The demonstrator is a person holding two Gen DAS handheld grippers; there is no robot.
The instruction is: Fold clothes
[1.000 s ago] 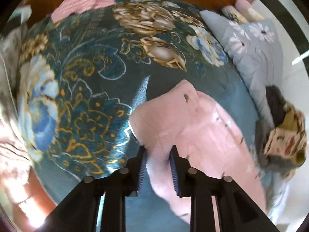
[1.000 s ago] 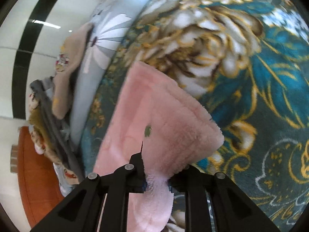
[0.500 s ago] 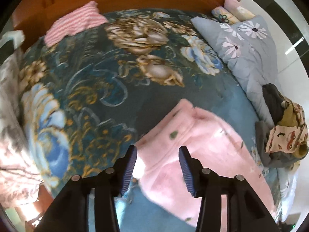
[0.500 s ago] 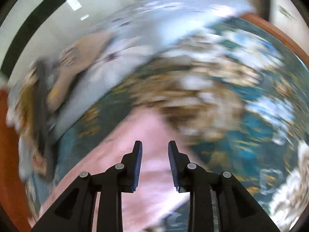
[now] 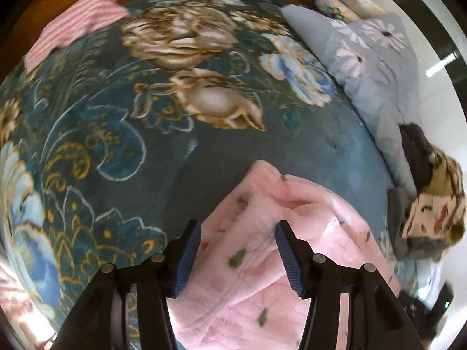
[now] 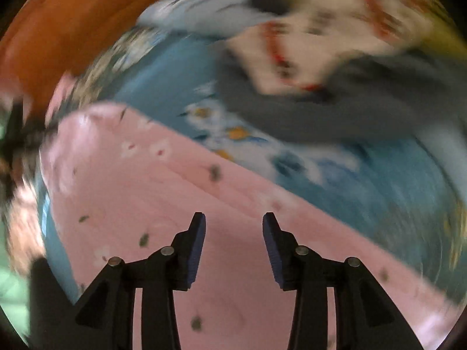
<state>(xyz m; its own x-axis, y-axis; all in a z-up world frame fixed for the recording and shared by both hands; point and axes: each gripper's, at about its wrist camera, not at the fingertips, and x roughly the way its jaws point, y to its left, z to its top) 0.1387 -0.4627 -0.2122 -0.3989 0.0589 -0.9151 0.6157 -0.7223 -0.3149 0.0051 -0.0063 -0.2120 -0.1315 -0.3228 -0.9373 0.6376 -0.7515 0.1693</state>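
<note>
The left gripper [image 5: 238,250] is hovering with jaws spread wide over a pink fleece garment [image 5: 262,277] that is lying rumpled on the floral blanket [image 5: 146,122].

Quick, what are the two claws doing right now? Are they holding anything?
Left claw: open, holding nothing, over the pink fleece garment.
Right claw: open, holding nothing, over the same pink fleece garment.

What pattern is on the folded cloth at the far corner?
Pink and white stripes, clearest in the left wrist view.
</note>
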